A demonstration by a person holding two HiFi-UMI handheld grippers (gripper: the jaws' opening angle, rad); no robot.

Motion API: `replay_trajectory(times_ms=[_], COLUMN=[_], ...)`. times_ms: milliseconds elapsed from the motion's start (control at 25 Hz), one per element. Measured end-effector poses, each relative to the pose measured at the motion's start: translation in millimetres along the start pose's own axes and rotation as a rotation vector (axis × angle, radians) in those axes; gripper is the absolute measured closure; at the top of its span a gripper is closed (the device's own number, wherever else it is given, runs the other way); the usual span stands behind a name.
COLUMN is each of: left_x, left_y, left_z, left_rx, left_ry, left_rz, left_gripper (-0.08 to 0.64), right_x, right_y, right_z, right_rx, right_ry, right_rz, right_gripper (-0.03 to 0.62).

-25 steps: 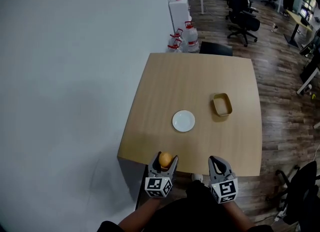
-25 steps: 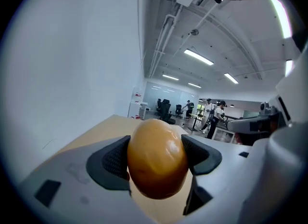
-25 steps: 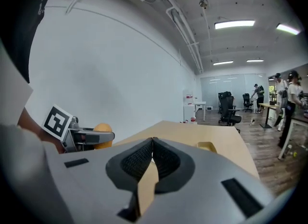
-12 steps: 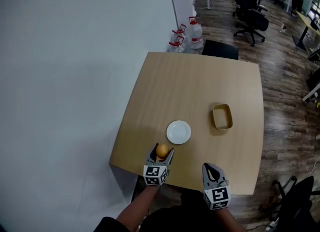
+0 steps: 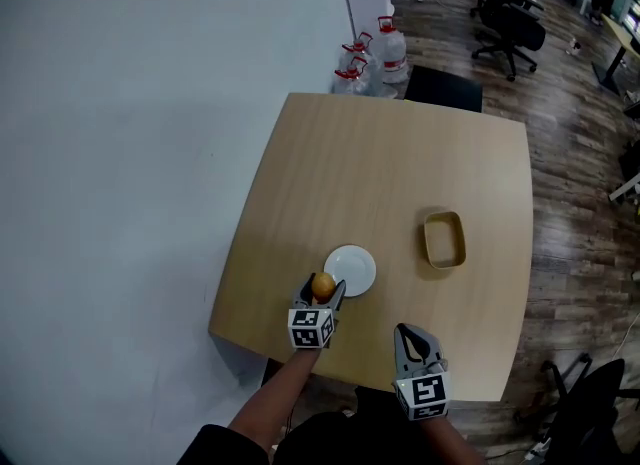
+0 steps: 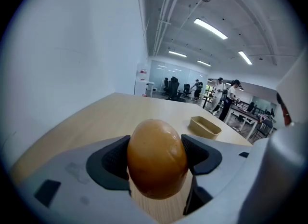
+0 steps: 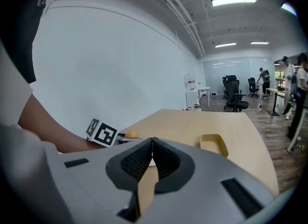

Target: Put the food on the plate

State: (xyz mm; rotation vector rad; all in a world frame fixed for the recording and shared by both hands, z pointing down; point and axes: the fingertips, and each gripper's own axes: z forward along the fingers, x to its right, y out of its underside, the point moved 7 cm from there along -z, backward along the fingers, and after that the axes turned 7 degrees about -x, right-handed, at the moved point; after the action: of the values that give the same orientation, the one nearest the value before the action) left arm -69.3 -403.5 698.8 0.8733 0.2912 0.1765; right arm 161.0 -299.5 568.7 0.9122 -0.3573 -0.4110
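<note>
The round orange-brown food (image 6: 156, 158) is clamped between the jaws of the left gripper (image 5: 322, 288), at the near-left rim of the white plate (image 5: 358, 265). The right gripper (image 5: 407, 333), jaws pressed together on nothing, is to the plate's near right. A tan tray (image 5: 445, 240) lies to the plate's right.

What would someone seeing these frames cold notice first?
The orange-brown egg-shaped food clamped in the left gripper, which in the head view sits at the near-left rim of the white plate on the wooden table. After that, the empty tan tray to the plate's right, and the right gripper, shut on nothing near the table's front edge.
</note>
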Motion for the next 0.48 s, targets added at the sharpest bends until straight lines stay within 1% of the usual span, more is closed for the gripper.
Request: replay_trajectory(times_ms=[80, 240, 320, 480], left_x=[-3, -18, -21, -19], left_y=[7, 21, 24, 24], left_z=[13, 46, 58, 78], left_rx=[-0.036, -0.126, -0.150, -0.177], left_ry=[-0.021, -0.066, -0.062, -0.039], left_rz=[-0.032, -0.089, -0.087, -0.045], left_gripper=[0.239, 0.239, 0.239, 0.239], right_x=[-1, 0, -1, 1], right_y=[4, 12, 14, 21], right_z=[2, 13, 16, 18], right_rx=[-0.008, -0.043, -0.055, -0.080], right_ry=[-0.008, -0.025, -0.026, -0.018], right_rz=[0.004, 0.047, 0.046, 0.050], right_gripper=[0.532, 0.532, 0.532, 0.532])
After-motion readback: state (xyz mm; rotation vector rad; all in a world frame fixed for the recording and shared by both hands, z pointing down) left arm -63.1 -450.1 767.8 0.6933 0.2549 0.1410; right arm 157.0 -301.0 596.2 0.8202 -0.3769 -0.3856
